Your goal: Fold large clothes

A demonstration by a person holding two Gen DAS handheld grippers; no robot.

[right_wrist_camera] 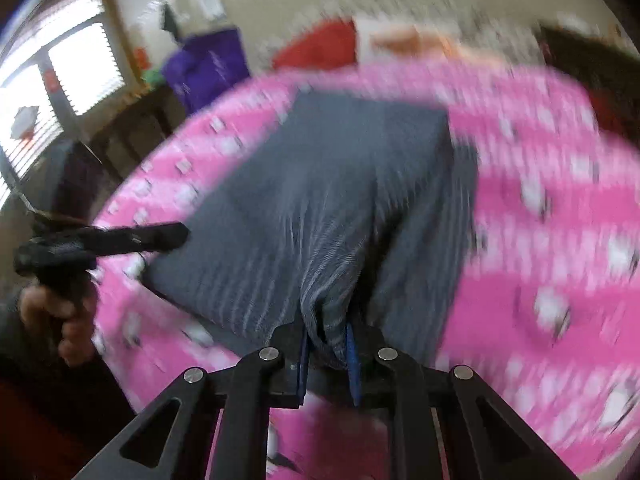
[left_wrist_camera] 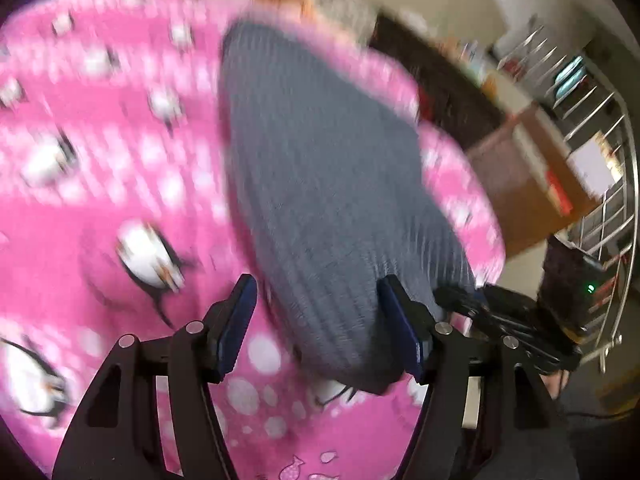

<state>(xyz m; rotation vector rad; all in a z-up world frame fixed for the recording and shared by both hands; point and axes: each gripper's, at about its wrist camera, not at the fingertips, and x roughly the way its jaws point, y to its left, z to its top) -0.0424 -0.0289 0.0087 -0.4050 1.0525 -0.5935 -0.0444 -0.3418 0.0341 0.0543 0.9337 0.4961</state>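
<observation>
A grey ribbed knit garment (left_wrist_camera: 320, 168) lies on a pink penguin-print blanket (left_wrist_camera: 100, 152). My left gripper (left_wrist_camera: 316, 292) is open, its jaws spread over the garment's near end without closing on it. My right gripper (right_wrist_camera: 326, 340) is shut on a bunched edge of the grey garment (right_wrist_camera: 320, 208), lifting it into a ridge. The left gripper (right_wrist_camera: 120, 240) shows in the right wrist view at the garment's left edge. The right gripper (left_wrist_camera: 500, 320) shows in the left wrist view at the garment's right. Both views are motion-blurred.
The pink blanket (right_wrist_camera: 560, 220) covers the work surface. A wire rack (left_wrist_camera: 592, 128) and a cardboard box (left_wrist_camera: 528, 184) stand to the right. A purple bag (right_wrist_camera: 204, 68), a red item (right_wrist_camera: 320, 48) and a bright window (right_wrist_camera: 60, 80) lie beyond the blanket.
</observation>
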